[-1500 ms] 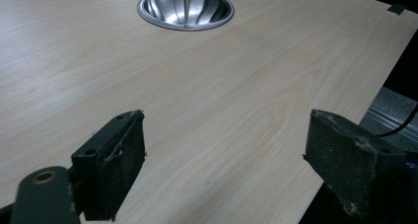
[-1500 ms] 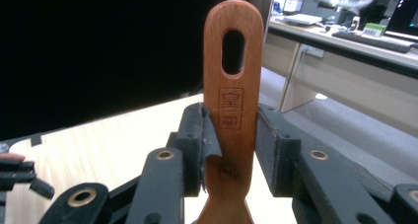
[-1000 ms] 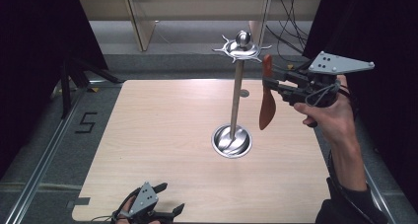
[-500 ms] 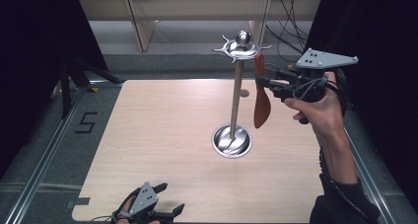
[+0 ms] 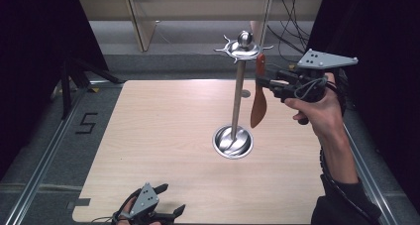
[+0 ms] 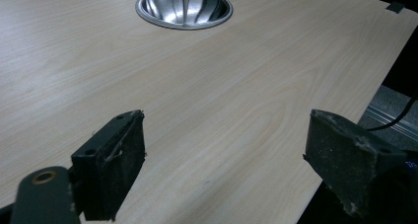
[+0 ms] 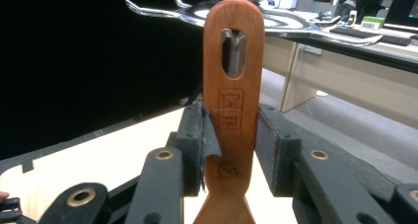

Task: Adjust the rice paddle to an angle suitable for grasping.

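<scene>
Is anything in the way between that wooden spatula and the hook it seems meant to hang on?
Nothing visible is. In the right gripper view a hook of the metal stand already shows through the hanging slot of the wooden spatula, which the right gripper clamps by its handle.

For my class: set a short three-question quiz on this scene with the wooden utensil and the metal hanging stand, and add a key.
1. True or false: the right gripper is shut on the wooden spatula.
2. In the right gripper view, what shows through the slot in the spatula's handle? A) a hook of the metal stand B) a cable C) a fingertip
3. Where is the left gripper, and are its jaws open or shut?

Key
1. True.
2. A.
3. Low over the near edge of the wooden table, with its jaws open and nothing between them.
</scene>
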A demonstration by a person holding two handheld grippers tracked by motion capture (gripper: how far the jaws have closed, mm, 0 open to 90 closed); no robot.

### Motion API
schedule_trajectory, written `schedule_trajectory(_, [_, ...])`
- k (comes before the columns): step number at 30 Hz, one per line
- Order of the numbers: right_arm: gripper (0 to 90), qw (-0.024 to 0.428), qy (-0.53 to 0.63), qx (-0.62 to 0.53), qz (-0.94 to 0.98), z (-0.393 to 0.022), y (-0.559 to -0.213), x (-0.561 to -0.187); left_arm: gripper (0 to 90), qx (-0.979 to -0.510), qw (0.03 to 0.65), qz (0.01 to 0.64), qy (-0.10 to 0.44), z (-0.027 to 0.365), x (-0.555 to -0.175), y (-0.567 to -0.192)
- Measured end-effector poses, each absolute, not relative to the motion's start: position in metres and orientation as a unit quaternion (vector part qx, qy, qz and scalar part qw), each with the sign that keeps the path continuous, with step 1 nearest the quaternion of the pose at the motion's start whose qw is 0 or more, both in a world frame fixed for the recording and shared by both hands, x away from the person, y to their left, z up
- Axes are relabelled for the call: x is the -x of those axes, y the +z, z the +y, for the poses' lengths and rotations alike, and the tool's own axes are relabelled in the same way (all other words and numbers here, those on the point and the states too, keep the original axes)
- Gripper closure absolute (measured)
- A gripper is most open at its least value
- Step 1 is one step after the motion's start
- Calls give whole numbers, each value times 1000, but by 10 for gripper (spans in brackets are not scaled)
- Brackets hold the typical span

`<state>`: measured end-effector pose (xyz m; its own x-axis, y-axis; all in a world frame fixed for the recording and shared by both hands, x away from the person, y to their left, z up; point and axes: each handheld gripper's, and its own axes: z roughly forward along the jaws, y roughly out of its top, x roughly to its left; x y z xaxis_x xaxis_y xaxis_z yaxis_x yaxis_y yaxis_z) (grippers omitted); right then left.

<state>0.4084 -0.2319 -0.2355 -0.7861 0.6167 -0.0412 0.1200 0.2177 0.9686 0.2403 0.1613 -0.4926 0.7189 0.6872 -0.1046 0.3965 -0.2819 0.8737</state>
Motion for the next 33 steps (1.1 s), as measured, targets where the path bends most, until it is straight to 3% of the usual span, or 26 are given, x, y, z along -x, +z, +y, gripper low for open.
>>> schedule_trajectory(11, [589,211,566,-261,753,-227,-243,-409,147,-786,492,345,146,161,-240,-493])
schedule_trajectory(20, [433,212,566,-277,747,-230,-250,-399,147,-788,490,343,147,161,-240,-493])
schedule_trajectory(33, [381,220,570,-286,738,-248,-273,-386,147,-788,490,343,148,161,-240,-493])
